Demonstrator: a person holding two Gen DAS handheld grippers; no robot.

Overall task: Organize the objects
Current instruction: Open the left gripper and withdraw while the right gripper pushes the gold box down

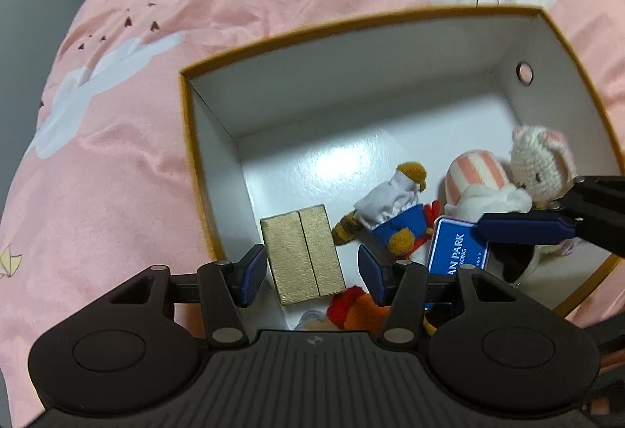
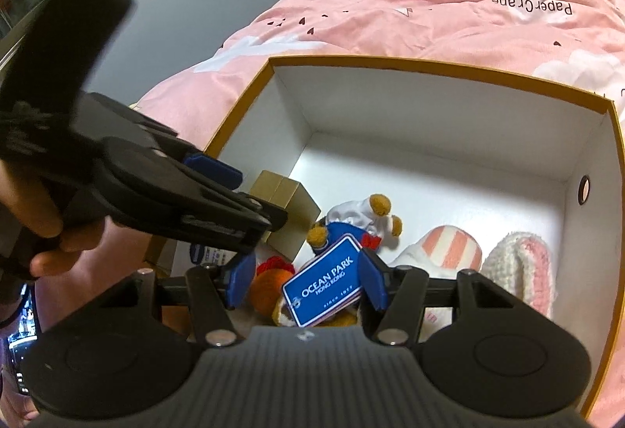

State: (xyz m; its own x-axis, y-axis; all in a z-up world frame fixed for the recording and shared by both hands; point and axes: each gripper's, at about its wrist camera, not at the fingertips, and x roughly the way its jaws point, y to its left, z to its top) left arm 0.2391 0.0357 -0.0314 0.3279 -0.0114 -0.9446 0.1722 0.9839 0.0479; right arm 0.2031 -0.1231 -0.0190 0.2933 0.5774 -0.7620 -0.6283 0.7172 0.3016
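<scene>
Open cardboard box (image 1: pixel 390 49) on the pink bed (image 1: pixel 117 115), serving as the collecting bin. Left gripper (image 1: pixel 312 271) hangs inside it, jaws spread wide either side of the gold gift box (image 1: pixel 300 252), not touching it; that box lies flat, long axis running away from the camera. Right gripper (image 2: pixel 304 283), also wide open and empty, straddles the blue Ocean Park tag (image 2: pixel 324 279), which tilts diagonally, apparently ready for gathering. Bear plush (image 1: pixel 394 209) and crocheted bunny (image 1: pixel 539 162) lie alongside.

Glossy white cardboard box (image 1: pixel 351 92) holds knitted toys, brushed-gold case (image 1: pixel 302 254).
</scene>
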